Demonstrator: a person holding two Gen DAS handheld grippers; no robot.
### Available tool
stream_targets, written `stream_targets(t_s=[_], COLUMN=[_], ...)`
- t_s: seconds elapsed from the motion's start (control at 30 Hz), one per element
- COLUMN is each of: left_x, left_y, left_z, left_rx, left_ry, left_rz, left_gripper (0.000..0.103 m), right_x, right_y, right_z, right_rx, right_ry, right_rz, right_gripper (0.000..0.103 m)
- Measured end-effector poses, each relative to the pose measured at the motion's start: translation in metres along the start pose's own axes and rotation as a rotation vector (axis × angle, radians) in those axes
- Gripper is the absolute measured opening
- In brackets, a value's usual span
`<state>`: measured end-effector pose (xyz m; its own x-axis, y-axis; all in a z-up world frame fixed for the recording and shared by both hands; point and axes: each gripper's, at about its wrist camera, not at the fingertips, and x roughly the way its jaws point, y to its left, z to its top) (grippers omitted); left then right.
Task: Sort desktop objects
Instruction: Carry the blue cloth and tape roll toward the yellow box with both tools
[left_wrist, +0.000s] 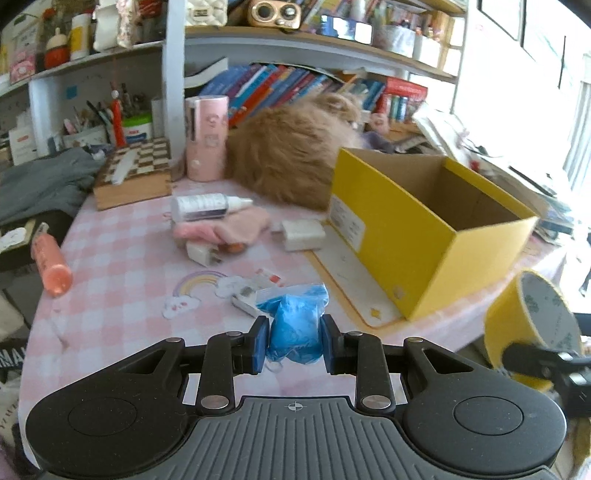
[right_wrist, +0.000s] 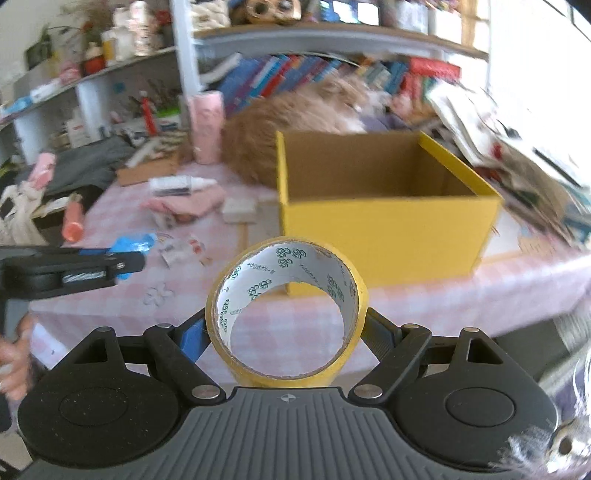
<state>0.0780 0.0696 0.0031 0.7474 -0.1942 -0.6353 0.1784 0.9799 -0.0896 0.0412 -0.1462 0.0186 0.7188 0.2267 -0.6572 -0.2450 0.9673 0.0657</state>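
Your left gripper (left_wrist: 294, 341) clamps a crumpled blue plastic bag (left_wrist: 293, 330); only its view shows the open yellow cardboard box's (left_wrist: 417, 236) long labelled side, ahead-right. Your right gripper (right_wrist: 286, 332) grips a yellow tape roll (right_wrist: 286, 314) off the pink checked tablecloth's (right_wrist: 424, 295) edge, box straight ahead.

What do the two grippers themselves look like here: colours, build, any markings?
Both are alike. The left gripper and the right gripper have matte black linkage arms with silver rivets, two round black discs at the base, and a grey ribbed centre plate with a small crosshair mark. The finger pads are blue. From the side, the left gripper looks flat and black. No cables or sleeves are visible.
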Motion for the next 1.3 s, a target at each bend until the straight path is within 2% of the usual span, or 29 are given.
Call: stream_targets(t_s=[0.17, 0.33, 0.47, 0.67, 0.9, 1.1, 1.3], left_x=[-0.011, -0.016, -0.020, -0.024, -0.023, -0.024, -0.025], left_y=[-0.014, -0.028, -0.034, -0.039, -0.051, -0.060, -0.068], left_z=[-0.009, -0.015, -0.014, -0.014, -0.019, -0.020, -0.023], left_rx=[0.027, 0.057, 0.071, 0.087, 0.121, 0.140, 0.162], left_ry=[0.005, 0.009, -0.004, -0.006, 0.011, -0.002, 0.002], left_rz=[-0.051, -0.098, -0.113, -0.123, -0.168, -0.202, -0.233], left_gripper=[0.028, 0.028, 0.028, 0.028, 0.028, 0.028, 0.028], right_x=[-0.003, -0.008, -0.011, -0.020, -0.030, -0.038, -0.043], right_y=[-0.013, -0.019, -0.020, -0.032, -0.029, -0.022, -0.026], right_z=[-0.007, -0.012, -0.016, -0.025, -0.041, -0.044, -0.049], right_rx=[0.090, 0.126, 0.115, 0.092, 0.112, 0.078, 0.102], right_ry=[0.025, 0.042, 0.046, 0.041, 0.069, 0.059, 0.065], right_rz=[-0.046, -0.059, -0.062, -0.115, -0.108, -0.116, -0.126], right_gripper=[0.083, 0.083, 0.083, 0.083, 0.083, 0.083, 0.083])
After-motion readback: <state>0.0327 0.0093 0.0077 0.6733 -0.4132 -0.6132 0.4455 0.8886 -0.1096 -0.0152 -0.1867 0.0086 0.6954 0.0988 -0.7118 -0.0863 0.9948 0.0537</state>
